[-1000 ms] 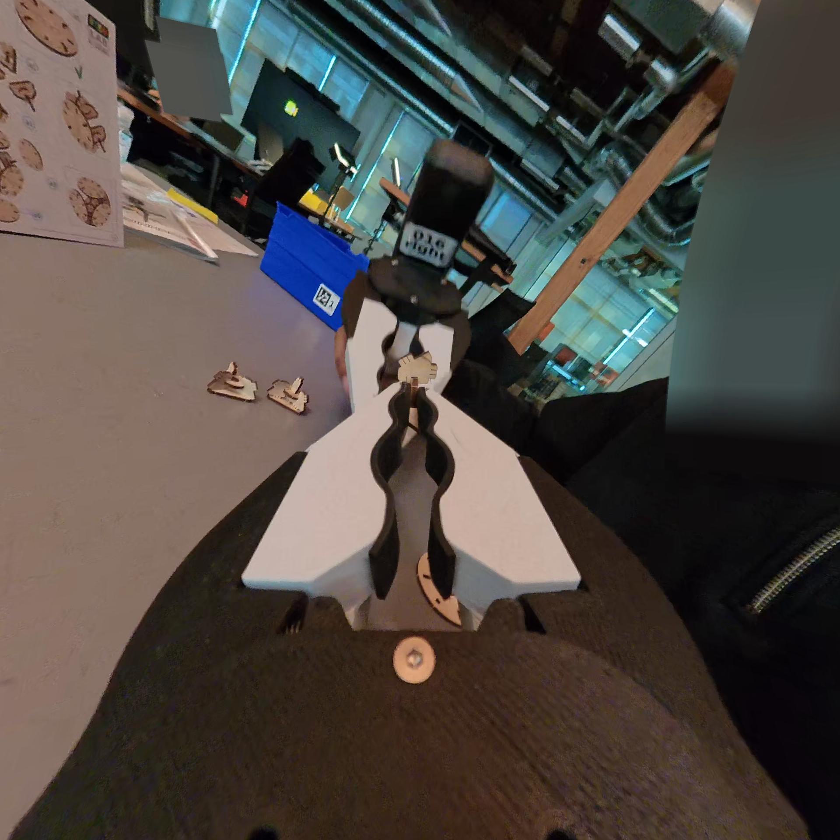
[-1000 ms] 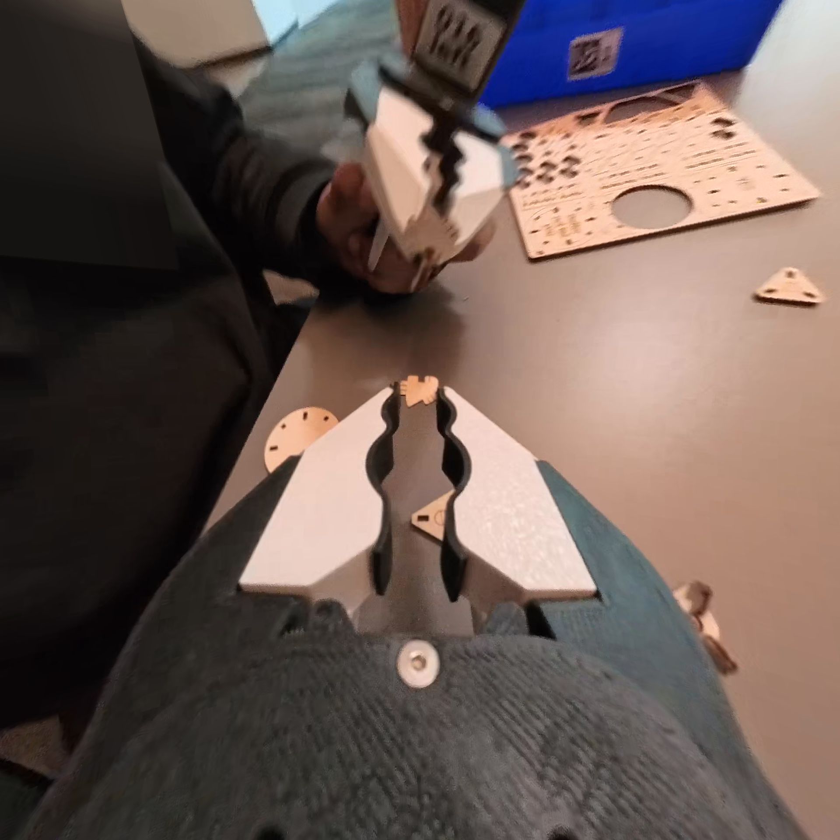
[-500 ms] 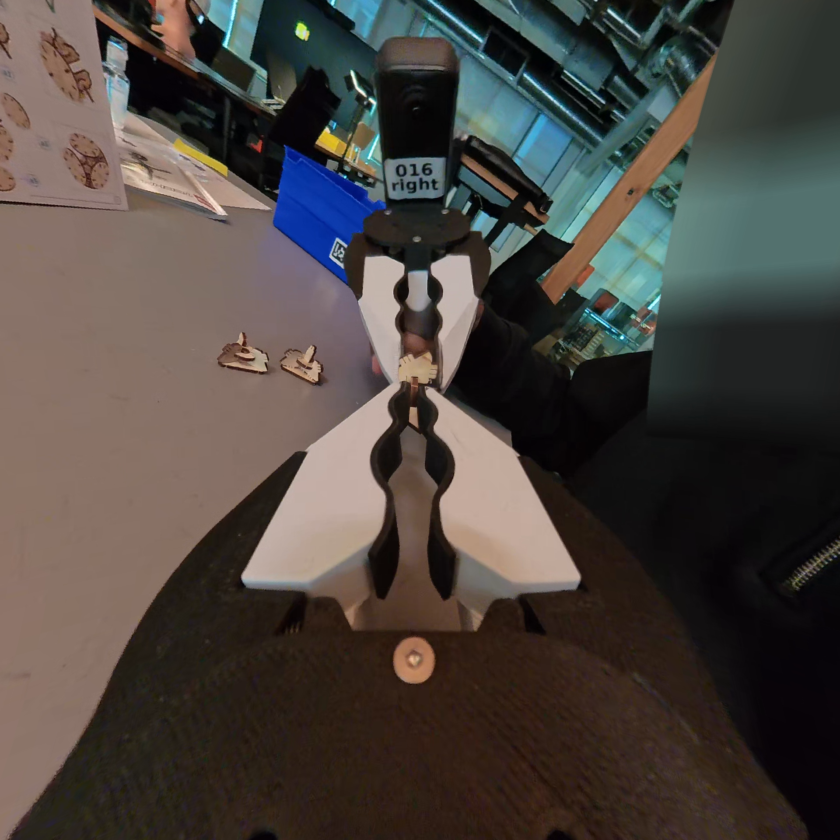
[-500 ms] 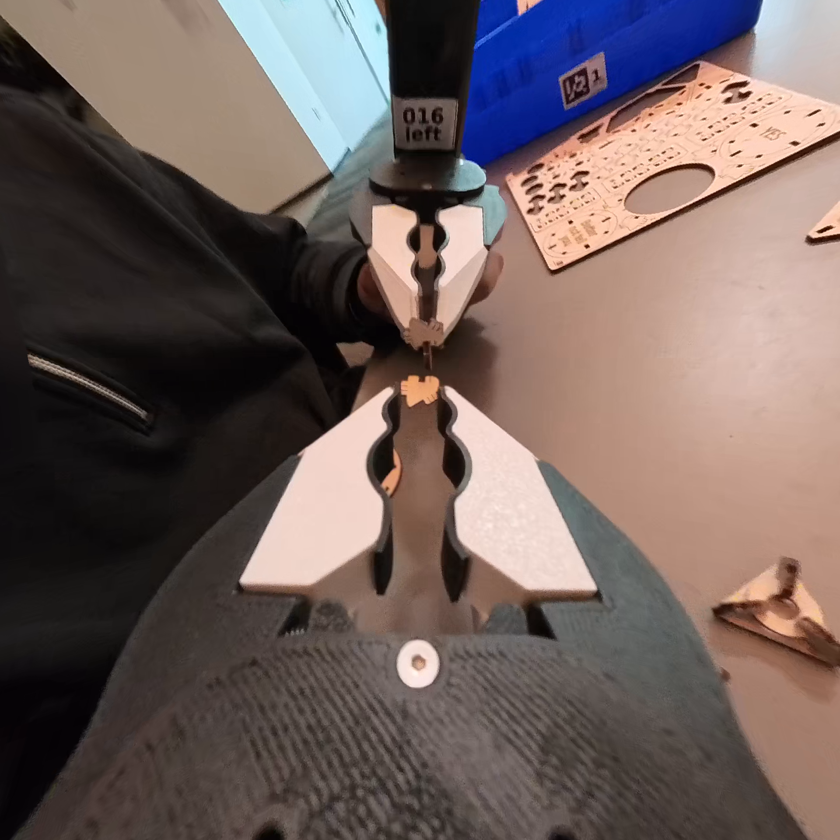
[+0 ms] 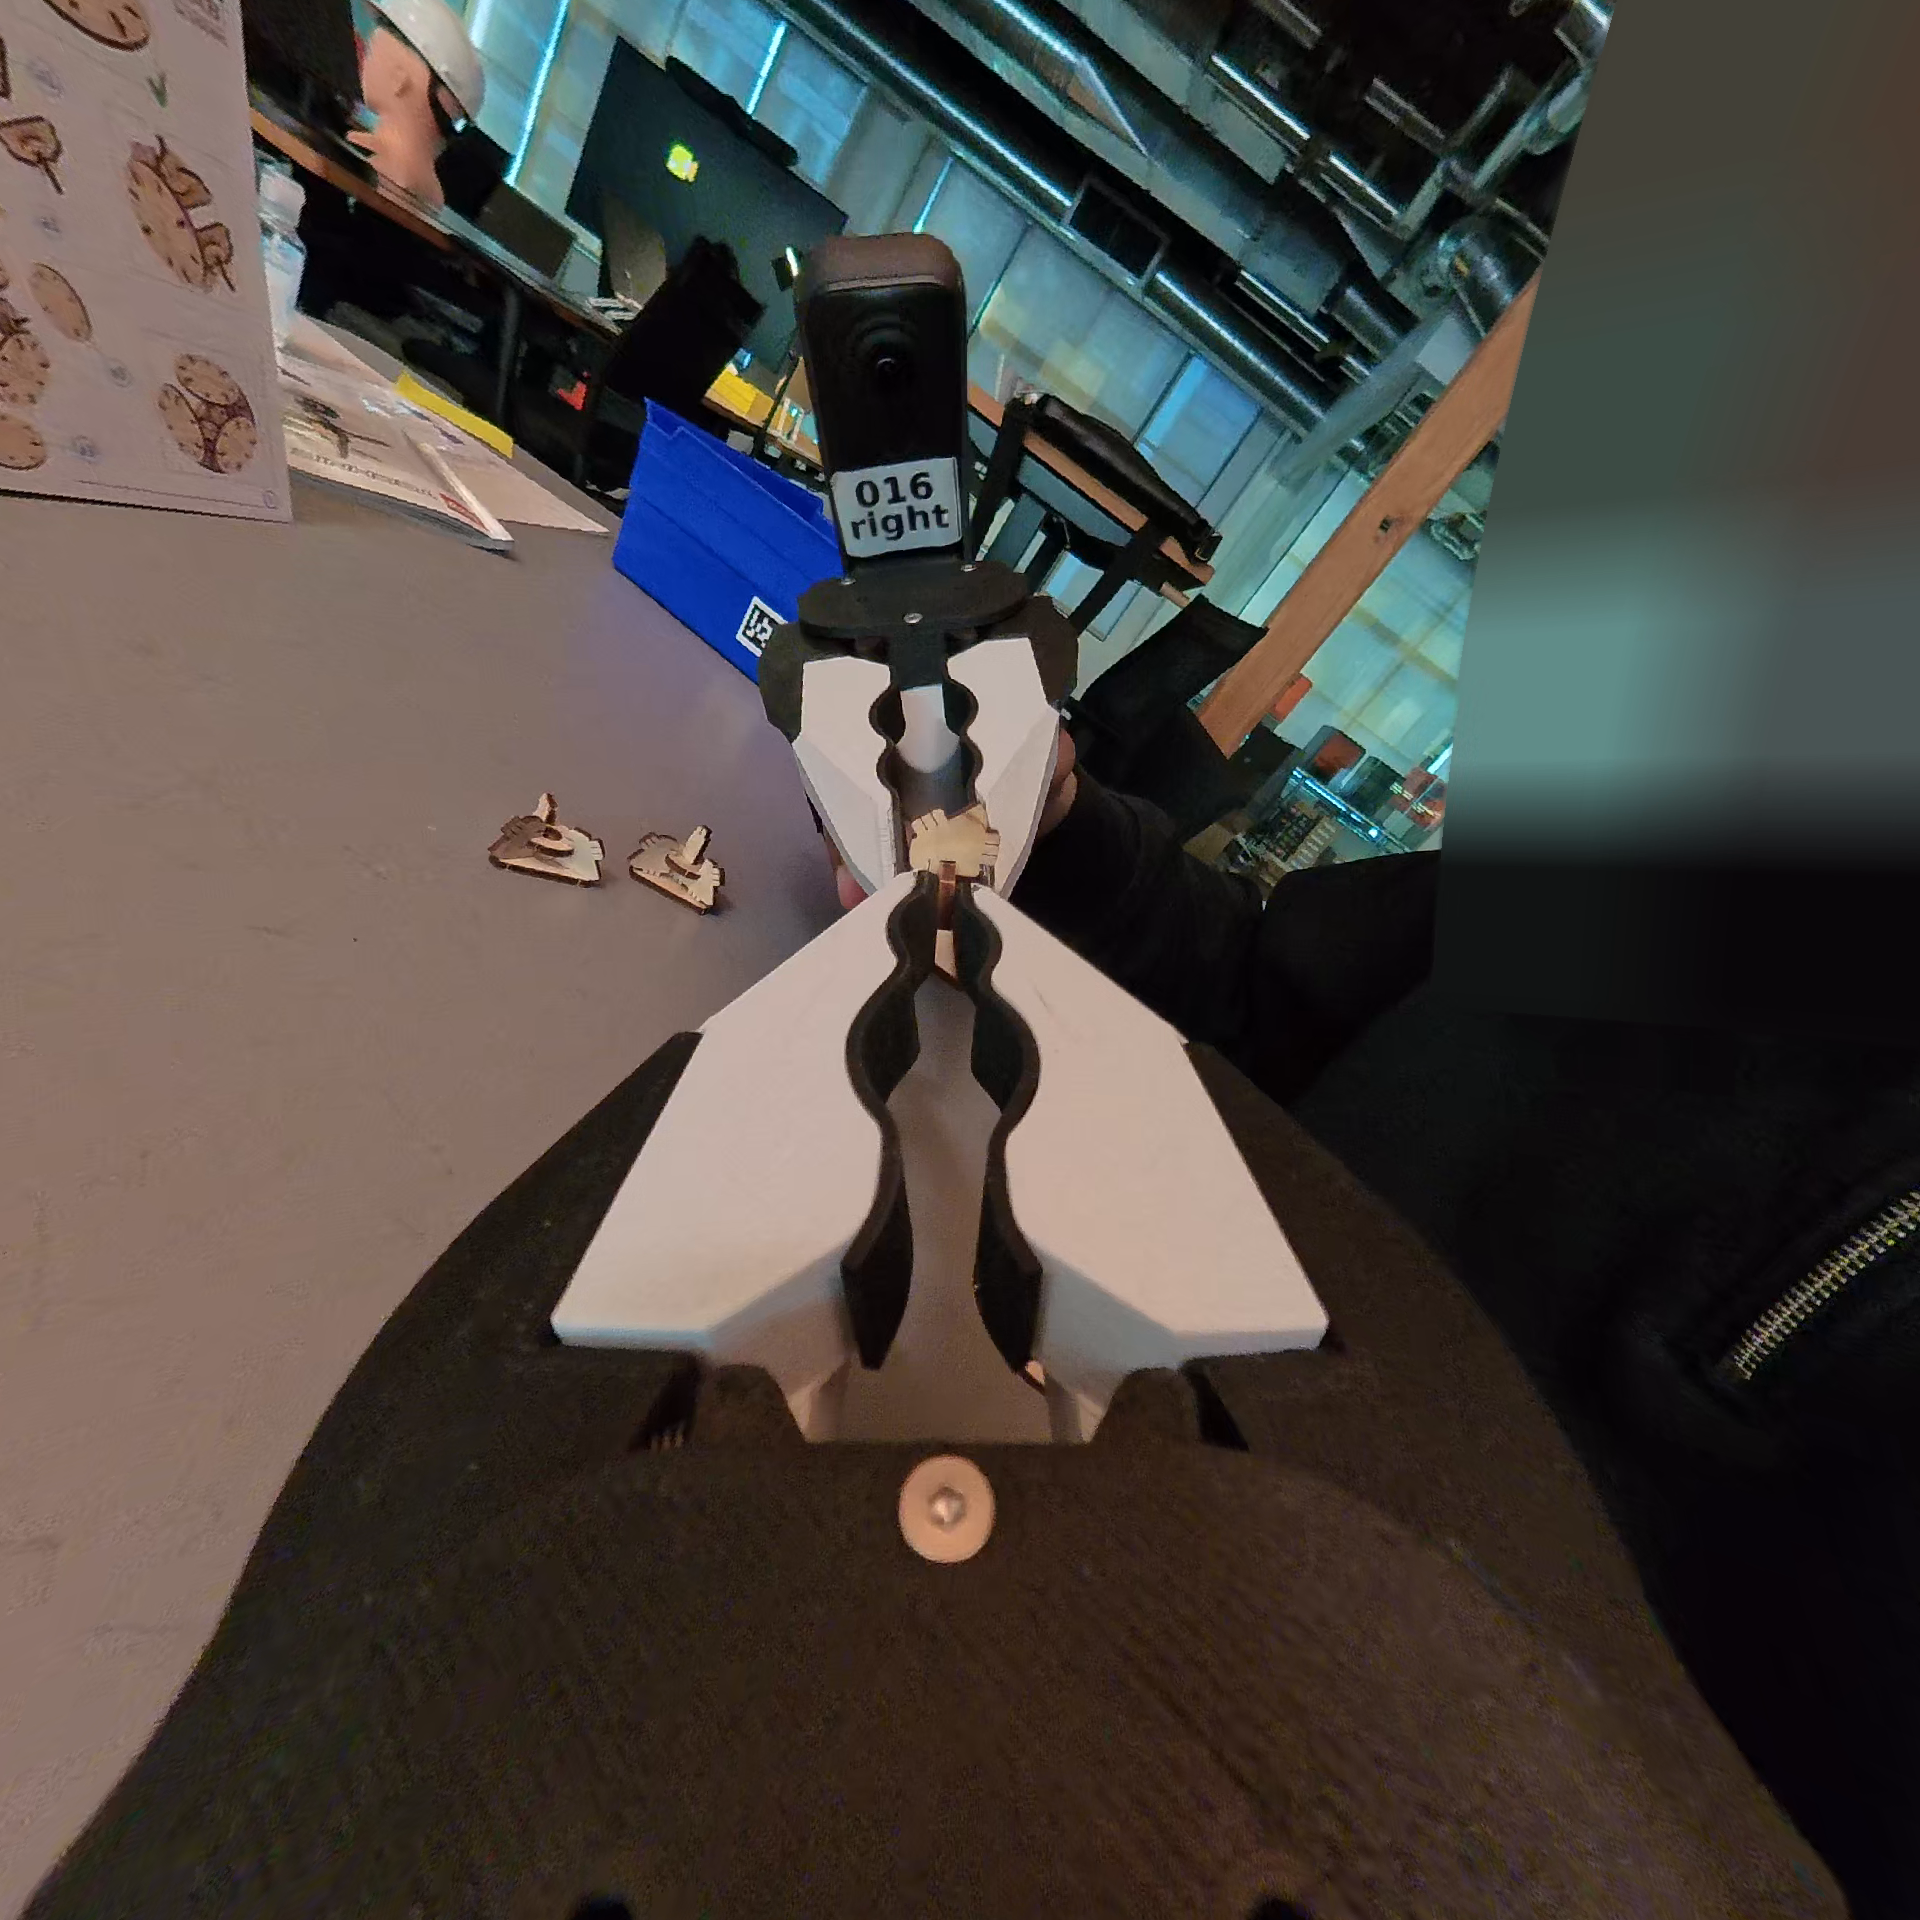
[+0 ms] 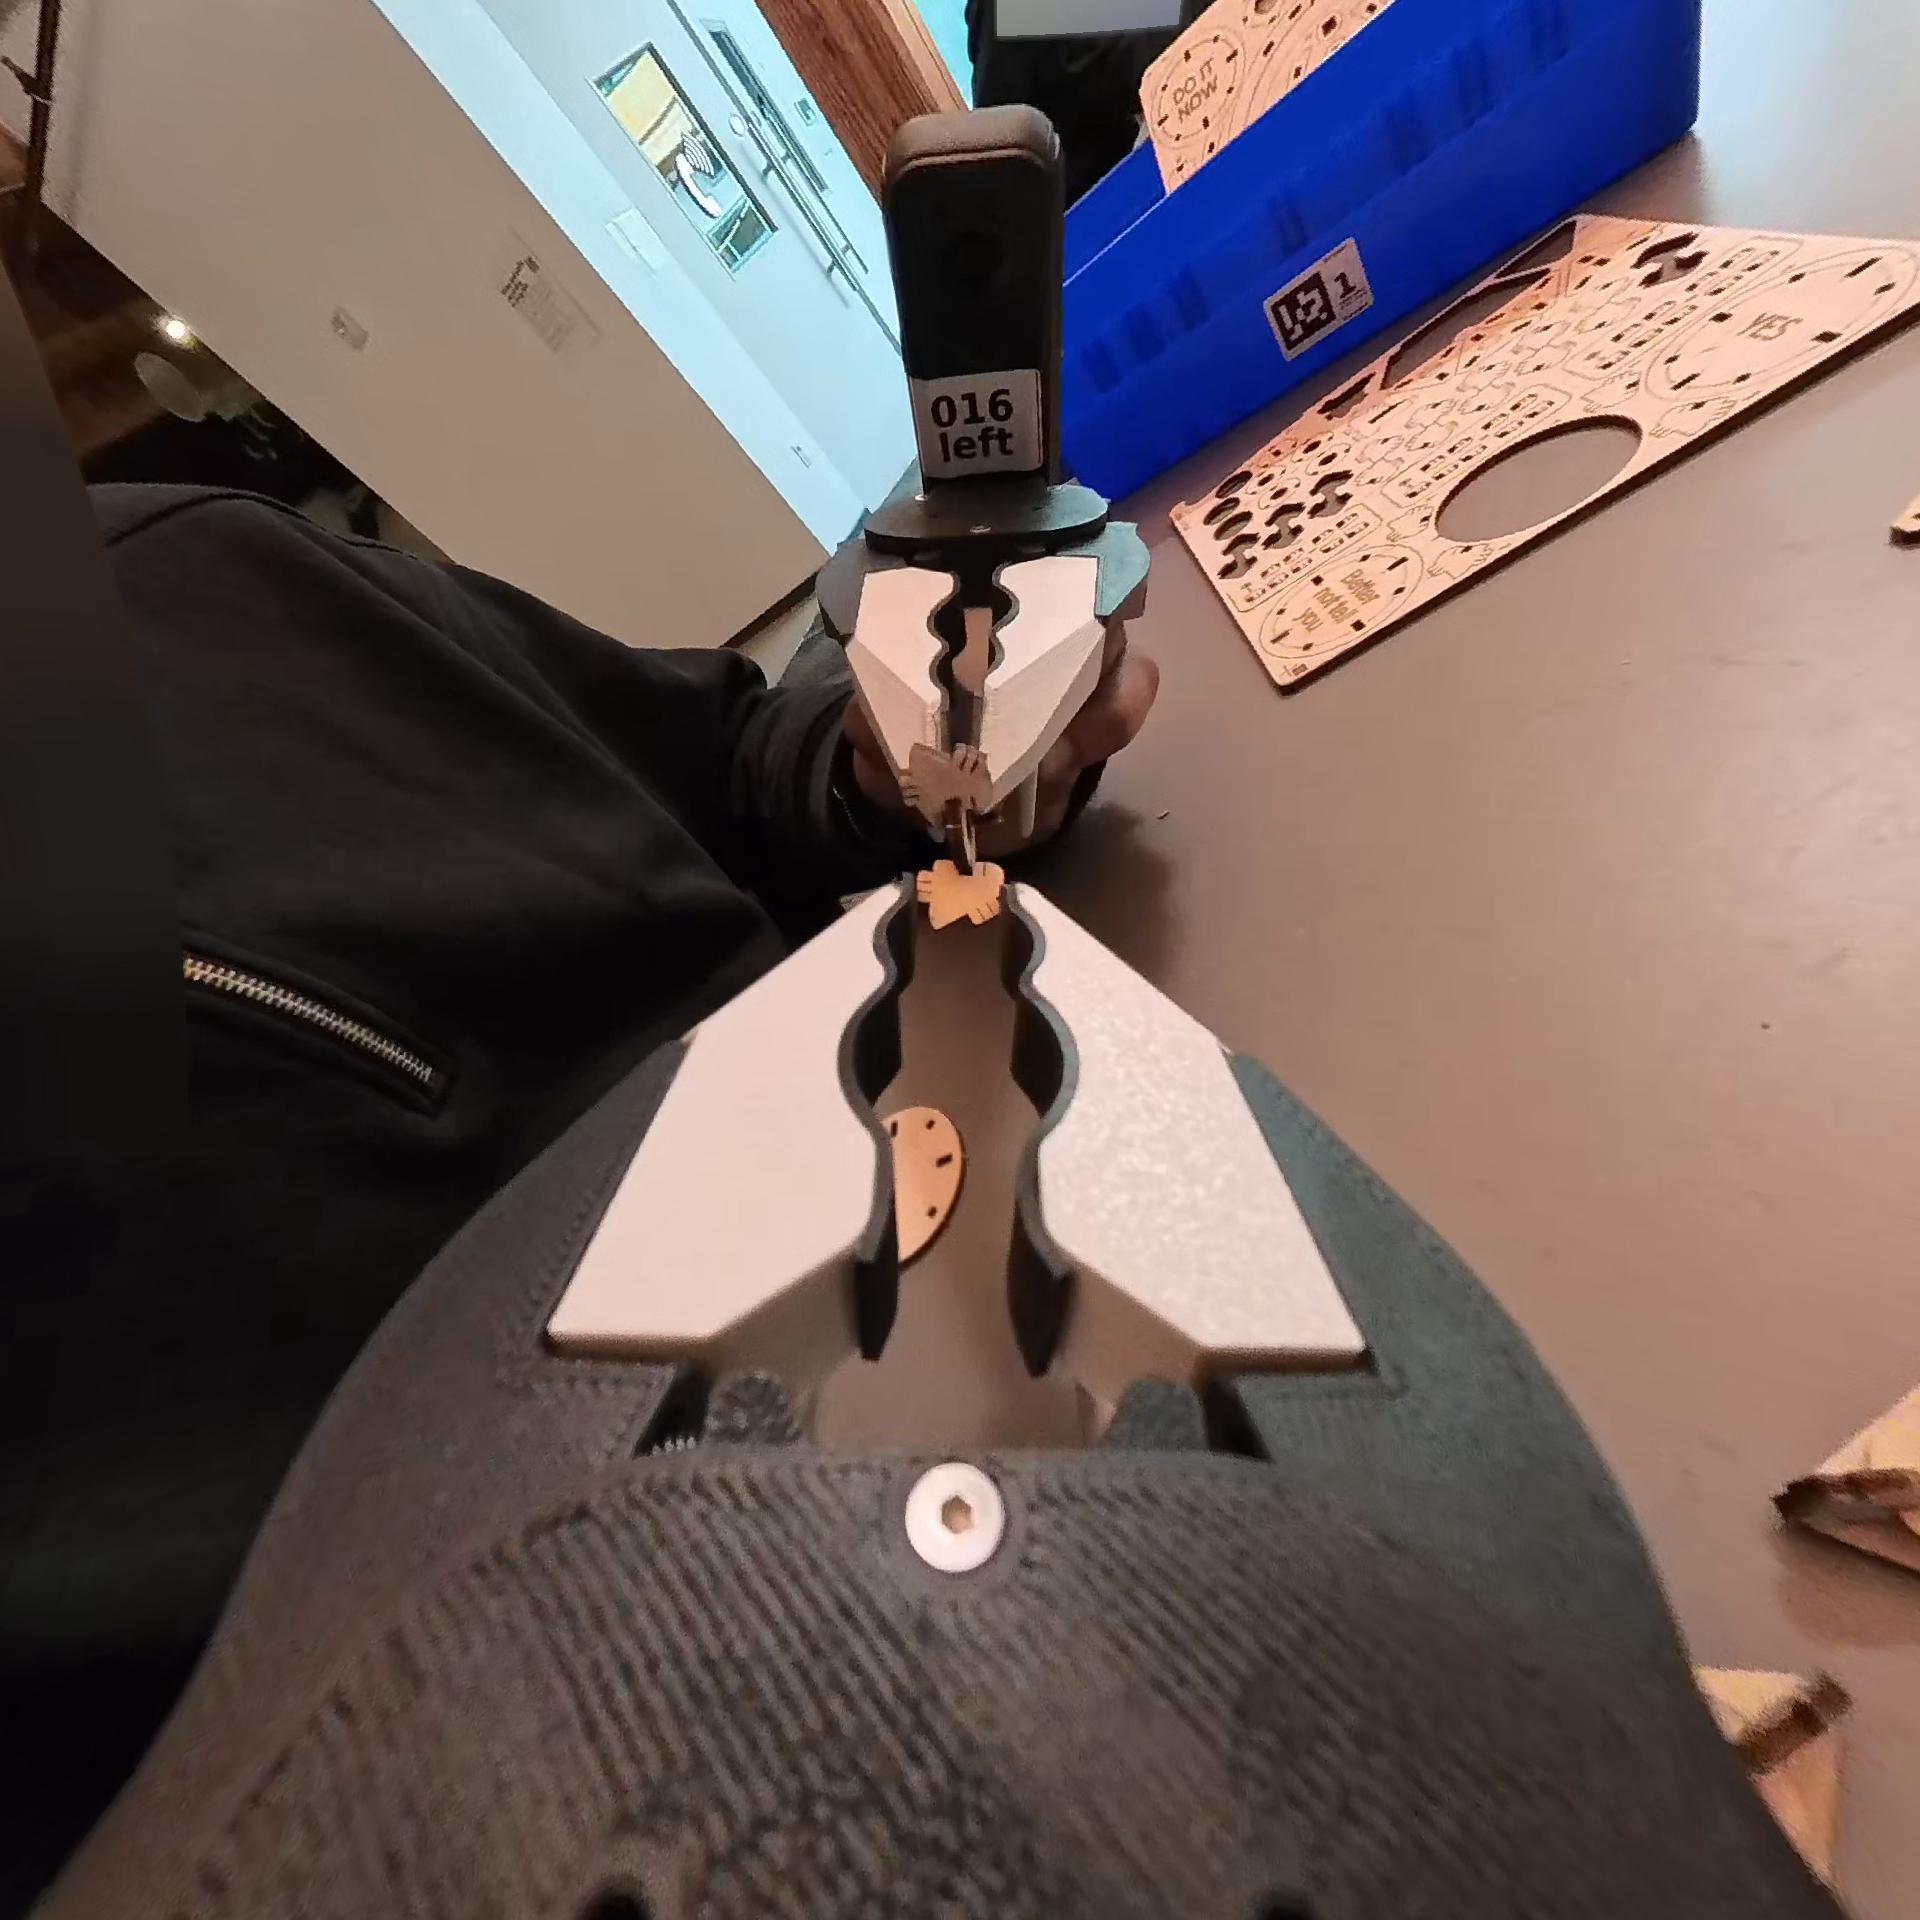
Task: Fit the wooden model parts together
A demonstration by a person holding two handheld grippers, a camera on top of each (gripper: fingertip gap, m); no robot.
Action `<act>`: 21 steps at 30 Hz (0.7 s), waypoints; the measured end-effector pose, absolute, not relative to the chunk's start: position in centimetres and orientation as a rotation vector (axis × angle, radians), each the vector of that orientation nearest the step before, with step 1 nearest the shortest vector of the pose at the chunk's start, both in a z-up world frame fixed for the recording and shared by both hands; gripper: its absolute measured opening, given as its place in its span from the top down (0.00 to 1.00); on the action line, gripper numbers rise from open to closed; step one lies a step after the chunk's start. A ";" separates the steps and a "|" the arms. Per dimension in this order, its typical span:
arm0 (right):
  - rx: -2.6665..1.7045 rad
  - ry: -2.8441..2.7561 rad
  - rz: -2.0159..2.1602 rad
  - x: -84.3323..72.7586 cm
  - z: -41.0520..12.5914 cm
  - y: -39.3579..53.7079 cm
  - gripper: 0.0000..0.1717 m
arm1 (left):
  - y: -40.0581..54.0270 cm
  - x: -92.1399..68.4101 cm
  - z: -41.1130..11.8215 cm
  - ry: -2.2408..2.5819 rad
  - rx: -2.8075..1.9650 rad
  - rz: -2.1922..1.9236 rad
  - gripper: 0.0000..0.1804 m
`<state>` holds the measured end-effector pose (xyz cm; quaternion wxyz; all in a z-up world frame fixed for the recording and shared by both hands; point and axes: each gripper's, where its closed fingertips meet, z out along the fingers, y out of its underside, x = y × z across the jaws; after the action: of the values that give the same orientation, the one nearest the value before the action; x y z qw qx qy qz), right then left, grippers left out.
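Left wrist view: two grippers, left gripper and right gripper, each clamp one wooden piece.

The round pale wooden disc with dark tick marks is half hidden behind the right gripper's left finger. Pale wooden pieces at the right wrist view's right edge are cut off and blurred. The white illustrated instruction sheet runs past the left wrist view's top-left corner.

PLACE: maker workshop | EVIDENCE: exposed ceiling ducts; grey worktable; laser-cut plywood sheet; blue parts bin; printed assembly guide; timber post
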<state>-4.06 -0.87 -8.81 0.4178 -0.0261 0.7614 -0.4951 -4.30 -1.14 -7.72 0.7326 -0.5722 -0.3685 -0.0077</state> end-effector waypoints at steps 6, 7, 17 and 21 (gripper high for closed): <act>-0.042 1.873 -1.275 -4.1 -8.5 -1.2 0.92 | -1.5 -4.4 -7.4 -0.810 -1.240 0.012 0.99; -0.039 1.870 -1.277 -4.1 -8.5 -1.2 0.92 | -1.5 -4.4 -7.4 -0.811 -1.240 0.015 0.99; 0.047 1.765 -1.221 -4.4 -8.5 -1.3 0.93 | -1.5 -4.6 -7.6 -0.826 -1.231 -0.010 0.99; 0.040 1.770 -1.224 -4.3 -8.5 -1.3 0.93 | -1.6 -4.5 -7.5 -0.824 -1.225 -0.014 0.99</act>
<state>-4.32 -1.35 -8.49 0.4748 0.0164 0.7238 -0.5004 -4.53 -1.55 -7.55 0.7396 -0.5585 -0.3757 -0.0064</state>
